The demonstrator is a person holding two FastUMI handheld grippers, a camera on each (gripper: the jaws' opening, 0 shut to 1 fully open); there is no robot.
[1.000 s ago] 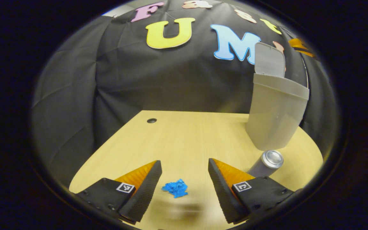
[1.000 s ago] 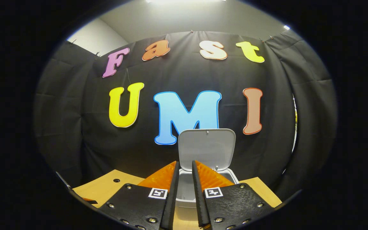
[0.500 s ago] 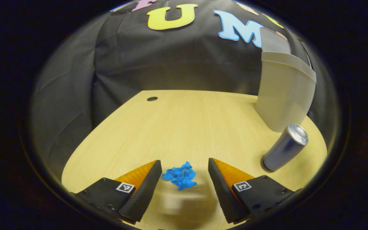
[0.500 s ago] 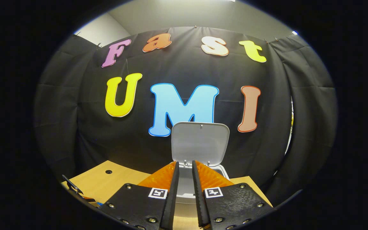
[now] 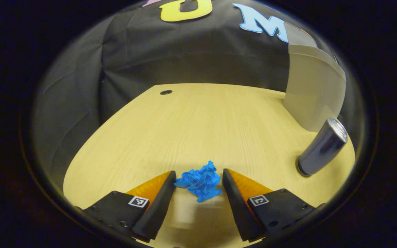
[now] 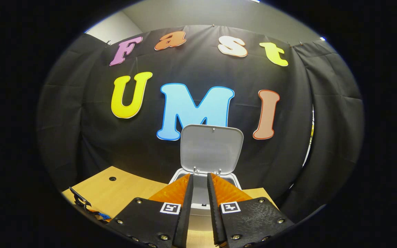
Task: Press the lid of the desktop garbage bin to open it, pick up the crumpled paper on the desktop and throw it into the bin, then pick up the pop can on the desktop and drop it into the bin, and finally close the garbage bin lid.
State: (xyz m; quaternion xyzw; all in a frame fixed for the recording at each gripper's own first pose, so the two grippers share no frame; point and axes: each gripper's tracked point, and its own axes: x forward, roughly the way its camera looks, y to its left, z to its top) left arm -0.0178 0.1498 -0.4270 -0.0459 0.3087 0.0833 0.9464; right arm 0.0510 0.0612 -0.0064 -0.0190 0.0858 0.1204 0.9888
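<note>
Blue crumpled paper (image 5: 200, 182) lies on the wooden desk (image 5: 191, 131), right between the fingers of my left gripper (image 5: 199, 174), which is open around it and low over the desk. A silver pop can (image 5: 321, 148) stands to the right, in front of the grey bin (image 5: 314, 93). In the right gripper view the bin's lid (image 6: 211, 148) stands upright and open above its rim (image 6: 235, 182). My right gripper (image 6: 199, 176) is shut with nothing in it, held in front of the bin. My left gripper (image 6: 81, 201) shows at the lower left there.
A round cable hole (image 5: 166, 92) sits near the desk's far left edge. The black cloth wall runs close behind the desk and the bin. Bare desk lies between the paper and the wall.
My left gripper has moved forward and down, so the paper now lies between its fingertips. The right gripper has drawn back and tilted a little; the bin sits lower in its view.
</note>
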